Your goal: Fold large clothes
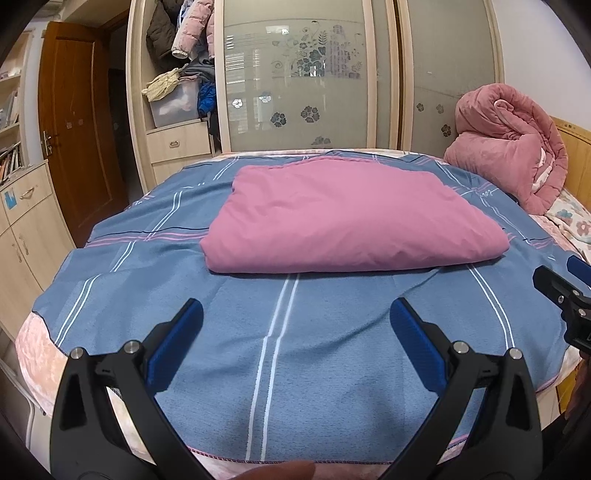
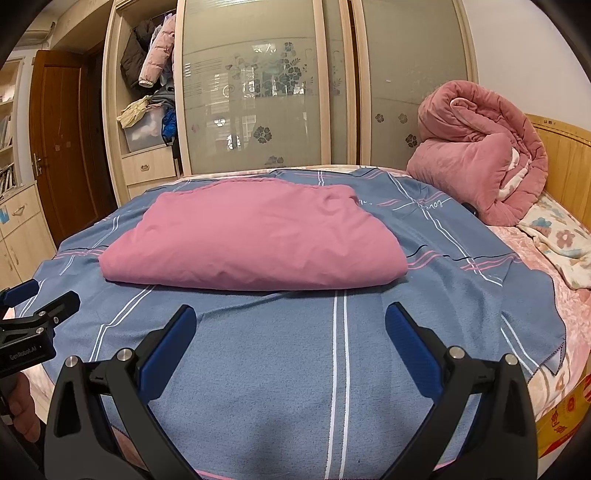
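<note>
- Pink cloth (image 1: 351,218) — your task garment — lies folded into a plump rectangle on the bed, at about 12 o'clock from both of your grippers and well beyond their tips.
- Under it you have a blue blanket (image 1: 295,350) with white and pink stripes, spread flat over the bed (image 2: 546,258) and reaching down to the near edge at 6 o'clock.
- Your left gripper (image 1: 295,317) hovers over the near part of the blanket; its blue-padded fingers (image 1: 177,339) stand wide apart with nothing between them.
- Your right gripper (image 2: 290,323) sits the same way — fingers (image 2: 413,347) spread open, empty, clear of the pink cloth.
- In the left wrist view your right gripper's tip shows at 3 o'clock; in the right wrist view your left gripper shows at 9 o'clock. The two are side by side, apart from each other.
- At 2 o'clock, a bundled rose quilt (image 2: 480,158) is heaped against the wooden headboard (image 2: 569,162), apart from the folded cloth.
- Beside it at 3 o'clock in the right wrist view lies a floral cover (image 2: 565,243).
- Behind the bed at 12 o'clock you see a wardrobe (image 1: 295,81) with frosted sliding doors bearing flower patterns; its open section at 11 o'clock holds hanging jackets (image 1: 184,29) and a plastic storage box (image 1: 173,103).
- A brown wooden door (image 1: 74,125) stands at 10 o'clock.
</note>
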### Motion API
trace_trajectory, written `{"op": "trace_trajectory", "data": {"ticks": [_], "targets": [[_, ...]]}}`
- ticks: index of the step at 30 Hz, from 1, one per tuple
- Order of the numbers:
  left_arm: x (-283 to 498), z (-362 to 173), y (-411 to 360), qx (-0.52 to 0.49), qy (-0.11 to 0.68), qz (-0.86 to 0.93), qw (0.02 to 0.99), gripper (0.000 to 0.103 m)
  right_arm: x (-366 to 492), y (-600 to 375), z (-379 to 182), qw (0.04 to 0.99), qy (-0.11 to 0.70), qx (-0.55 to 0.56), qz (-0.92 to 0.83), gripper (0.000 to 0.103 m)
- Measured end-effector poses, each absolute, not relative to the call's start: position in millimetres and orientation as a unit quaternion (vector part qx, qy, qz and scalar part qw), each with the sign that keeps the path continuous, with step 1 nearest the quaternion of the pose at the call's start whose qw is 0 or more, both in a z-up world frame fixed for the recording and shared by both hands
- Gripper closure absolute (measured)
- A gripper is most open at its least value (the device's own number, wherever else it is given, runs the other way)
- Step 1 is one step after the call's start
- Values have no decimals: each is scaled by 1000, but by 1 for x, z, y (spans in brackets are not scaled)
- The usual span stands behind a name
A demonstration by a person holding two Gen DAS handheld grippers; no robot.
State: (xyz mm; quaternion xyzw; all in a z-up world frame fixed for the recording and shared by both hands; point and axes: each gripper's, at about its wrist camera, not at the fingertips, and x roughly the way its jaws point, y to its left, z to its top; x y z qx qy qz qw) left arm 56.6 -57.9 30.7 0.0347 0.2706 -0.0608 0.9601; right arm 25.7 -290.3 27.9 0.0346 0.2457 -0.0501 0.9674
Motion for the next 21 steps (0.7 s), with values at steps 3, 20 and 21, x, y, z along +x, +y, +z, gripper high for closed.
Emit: {"op": "trace_trajectory", "data": {"ticks": [3,20,21], "targets": [[57,31,-58,35,271,-60,960,2,26,-290,28,967,246,35,-50,1],[56,30,-58,32,272,-63,960,2,26,-290,27,967,246,35,-48,1],[56,30,-58,32,273,-63,960,2,26,-290,27,967,247,36,-49,1]]}}
